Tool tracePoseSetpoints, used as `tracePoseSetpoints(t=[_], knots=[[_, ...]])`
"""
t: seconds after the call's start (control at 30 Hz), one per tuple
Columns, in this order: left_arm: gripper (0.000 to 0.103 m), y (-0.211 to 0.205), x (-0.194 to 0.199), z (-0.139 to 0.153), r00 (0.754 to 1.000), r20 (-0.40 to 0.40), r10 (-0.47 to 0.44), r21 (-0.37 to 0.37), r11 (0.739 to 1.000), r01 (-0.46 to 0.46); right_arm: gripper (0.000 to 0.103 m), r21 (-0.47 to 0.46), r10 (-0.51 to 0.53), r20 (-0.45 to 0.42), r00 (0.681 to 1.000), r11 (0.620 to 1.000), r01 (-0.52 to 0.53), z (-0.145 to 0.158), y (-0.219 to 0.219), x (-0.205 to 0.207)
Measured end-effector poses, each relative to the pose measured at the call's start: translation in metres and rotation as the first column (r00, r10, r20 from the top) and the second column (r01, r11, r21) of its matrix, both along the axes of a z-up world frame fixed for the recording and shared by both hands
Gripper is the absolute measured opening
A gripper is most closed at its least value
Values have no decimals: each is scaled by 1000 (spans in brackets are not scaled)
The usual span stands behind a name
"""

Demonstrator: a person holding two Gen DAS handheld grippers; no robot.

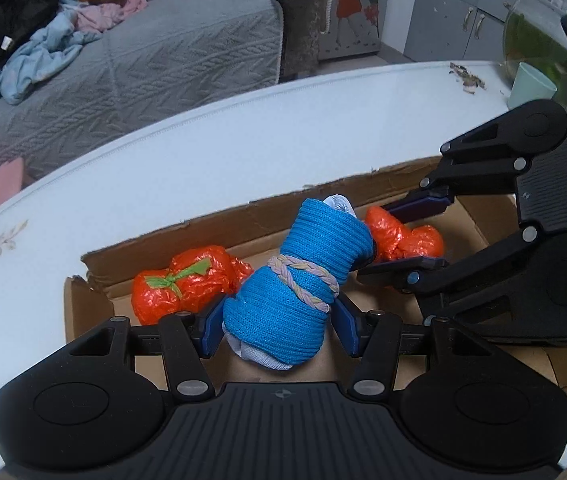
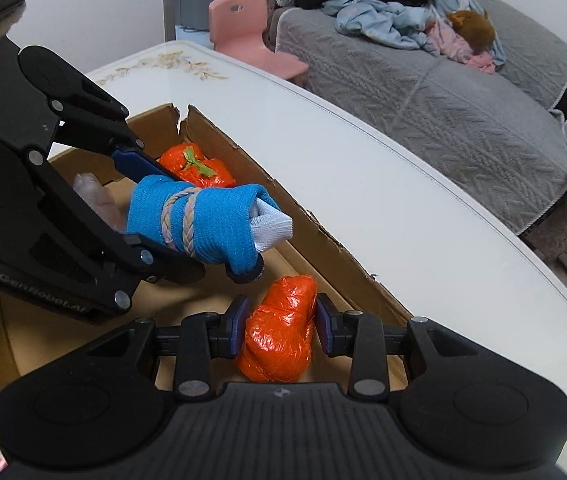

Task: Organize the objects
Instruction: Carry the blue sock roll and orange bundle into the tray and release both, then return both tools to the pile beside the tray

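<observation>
My left gripper (image 1: 279, 320) is shut on a blue knit roll (image 1: 307, 264) with a braided band and white ends, held over the cardboard box (image 1: 219, 224). The roll also shows in the right wrist view (image 2: 199, 220). My right gripper (image 2: 281, 324) is shut on an orange plastic bundle (image 2: 279, 332) inside the box (image 2: 323, 236); this bundle shows at the right in the left wrist view (image 1: 399, 236). A second orange bundle with a green tie (image 1: 183, 284) lies in the box's far left corner, also in the right wrist view (image 2: 199, 168).
The box sits on a white table (image 1: 163, 160). A mint cup (image 1: 531, 84) and a glass bowl (image 1: 535, 36) stand at the table's far right. A grey sofa with clothes (image 2: 423, 72) and a pink chair (image 2: 251, 36) are beyond the table. A clear wrapped item (image 2: 95, 196) lies in the box.
</observation>
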State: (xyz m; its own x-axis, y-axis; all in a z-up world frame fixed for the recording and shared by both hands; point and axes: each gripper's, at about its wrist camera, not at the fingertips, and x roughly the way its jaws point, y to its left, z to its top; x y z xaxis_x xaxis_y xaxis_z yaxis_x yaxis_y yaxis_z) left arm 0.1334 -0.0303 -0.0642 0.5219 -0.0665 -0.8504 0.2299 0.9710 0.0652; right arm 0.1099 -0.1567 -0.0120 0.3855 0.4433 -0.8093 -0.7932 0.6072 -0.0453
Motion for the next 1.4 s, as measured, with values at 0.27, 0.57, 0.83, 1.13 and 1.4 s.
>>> tracePoseSetpoints(t=[0.27, 0.57, 0.83, 1.13, 1.4], knots=[[61, 4, 4, -13, 999, -31, 21, 12, 1000, -20, 32, -34, 2, -16, 1000, 999, -2, -9, -3, -7], [70, 7, 2, -7, 999, -19, 34, 9, 999, -34, 38, -46, -13, -36, 999, 999, 11, -7, -6, -12], [87, 12, 1, 3, 995, -34, 92, -15, 996, -93, 54, -73, -55, -61, 997, 996, 50, -3, -11, -16], [91, 15, -7, 27, 987, -18, 159, -27, 987, -159, 68, -75, -148, -87, 985, 987, 142, 12, -15, -22], [95, 19, -33, 63, 988, 1, 153, -40, 987, -153, 74, -44, -123, -65, 990, 992, 120, 37, -16, -41]])
